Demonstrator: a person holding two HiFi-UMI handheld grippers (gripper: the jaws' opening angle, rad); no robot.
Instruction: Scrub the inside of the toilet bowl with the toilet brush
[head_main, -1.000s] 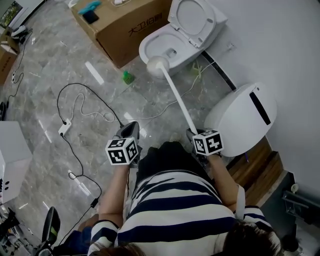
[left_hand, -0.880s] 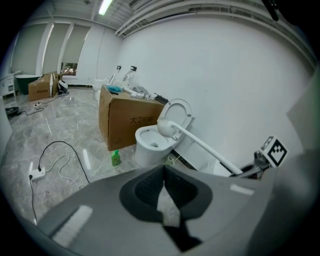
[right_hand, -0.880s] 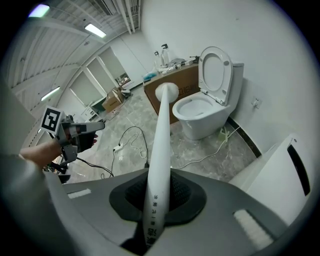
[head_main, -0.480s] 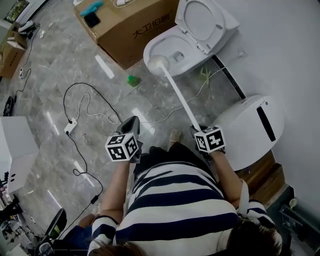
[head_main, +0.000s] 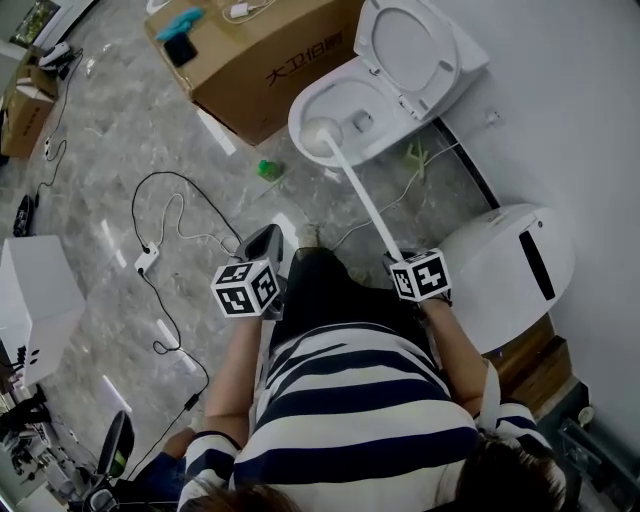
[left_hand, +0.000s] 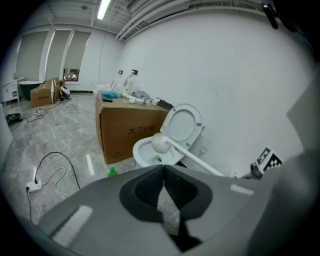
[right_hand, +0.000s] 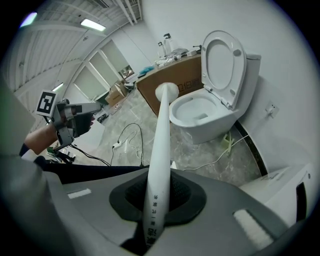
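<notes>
A white toilet (head_main: 352, 100) stands with its seat and lid (head_main: 410, 48) raised. The white toilet brush (head_main: 352, 185) reaches from my right gripper (head_main: 395, 260) up to the bowl, and its round head (head_main: 318, 135) hangs over the bowl's front rim. In the right gripper view the right gripper (right_hand: 157, 200) is shut on the brush handle (right_hand: 160, 150), with the head (right_hand: 166, 92) in front of the bowl (right_hand: 199, 111). My left gripper (head_main: 263, 248) is shut and holds nothing. In its own view the left gripper (left_hand: 164, 172) points toward the toilet (left_hand: 147, 150).
A large cardboard box (head_main: 260, 55) stands left of the toilet, with a small green object (head_main: 268, 169) on the floor beside it. A black cable and a white power strip (head_main: 147, 260) lie at the left. A white rounded unit (head_main: 510, 268) stands against the right wall.
The person and both grippers have come a little closer to the toilet. The brush head has stayed by the bowl's front rim. Both grippers remain shut.
</notes>
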